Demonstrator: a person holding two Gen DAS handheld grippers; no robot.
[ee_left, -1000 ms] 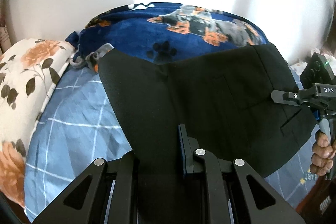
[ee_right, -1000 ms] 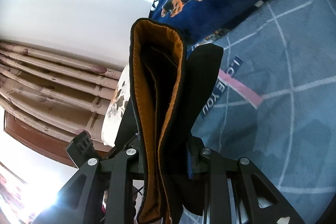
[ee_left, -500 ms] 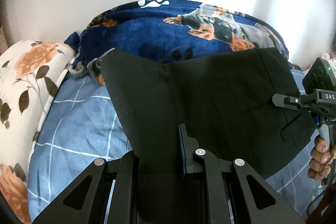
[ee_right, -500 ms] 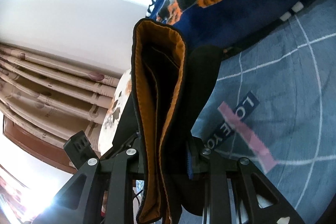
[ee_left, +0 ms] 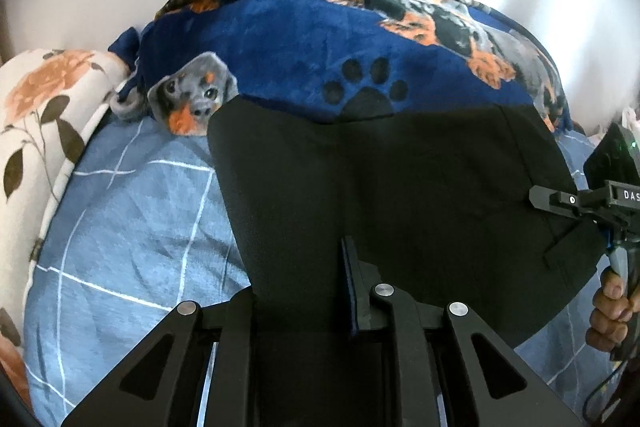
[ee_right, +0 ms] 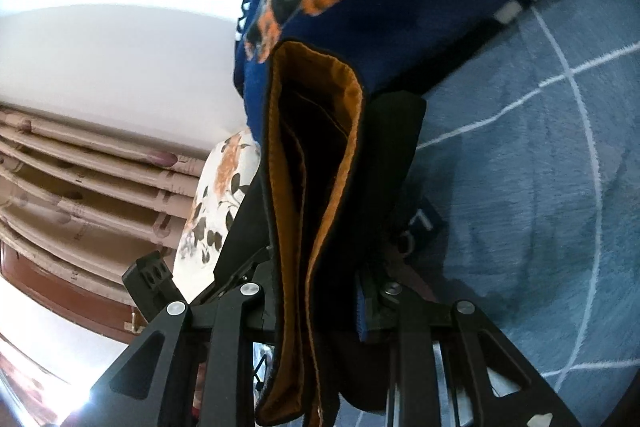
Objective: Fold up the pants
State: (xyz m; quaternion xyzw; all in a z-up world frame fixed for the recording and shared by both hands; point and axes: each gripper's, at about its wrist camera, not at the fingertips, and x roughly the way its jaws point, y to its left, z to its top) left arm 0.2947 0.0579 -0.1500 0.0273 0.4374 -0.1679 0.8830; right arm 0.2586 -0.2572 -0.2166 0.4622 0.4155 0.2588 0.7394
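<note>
Black pants (ee_left: 380,179) hang spread over the blue checked bedsheet (ee_left: 140,227), their far edge overlapping the dog-print blanket. My left gripper (ee_left: 304,267) has the near edge between its fingers; its jaws are opening slightly while the cloth still sits pinched there. My right gripper (ee_left: 536,195) grips the right edge, with a person's hand (ee_left: 612,311) on its handle. In the right wrist view the right gripper (ee_right: 320,267) is shut on the folded waistband, whose orange lining (ee_right: 288,187) stands upright between the fingers; black cloth (ee_right: 392,147) hangs beside it.
A navy dog-print blanket (ee_left: 304,39) is heaped at the far side against a white wall. A floral pillow (ee_left: 40,115) lies at the left. In the right wrist view, beige curtains (ee_right: 80,167) hang beyond the pillow (ee_right: 224,195), and the bedsheet (ee_right: 540,167) fills the right.
Both grippers have carried the pants forward and down toward the blanket and sheet. The blanket now looms larger and the pants' far edge reaches it.
</note>
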